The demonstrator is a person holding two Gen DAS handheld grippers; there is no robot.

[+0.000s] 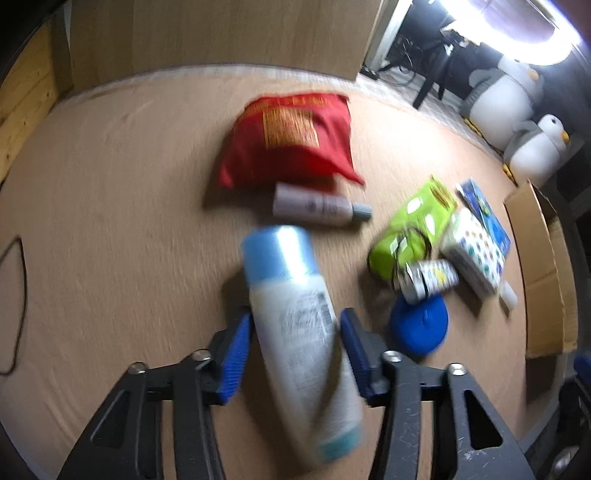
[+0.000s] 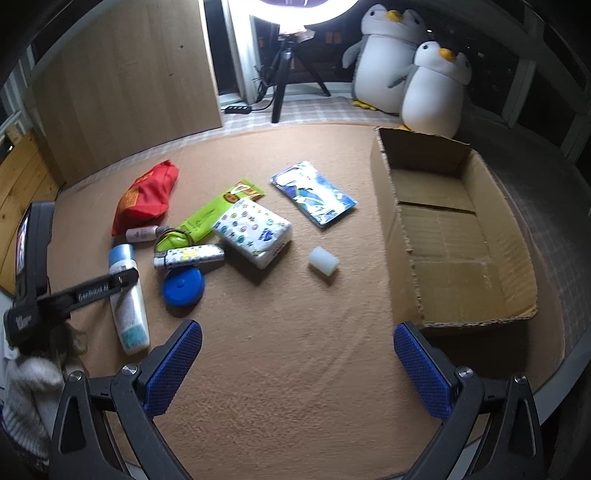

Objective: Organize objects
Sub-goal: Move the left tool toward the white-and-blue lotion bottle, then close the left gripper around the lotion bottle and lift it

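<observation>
A tan carpet (image 2: 295, 369) covers the middle of the frame, with pale checked flooring (image 2: 314, 110) beyond it. A light wood panel (image 2: 125, 81) stands at upper left. A bright ring light (image 2: 306, 3) glares at top centre on a black tripod (image 2: 284, 74). Two plush penguins (image 2: 406, 66) sit at upper right.

Both grippers, the left gripper (image 1: 295, 332) and the right gripper (image 2: 297, 363), are built of black arms with silver screws and blue textured pads (image 2: 173, 365). White lettering is printed on the left one's side. A grey knitted sleeve (image 2: 26, 398) is worn.
</observation>
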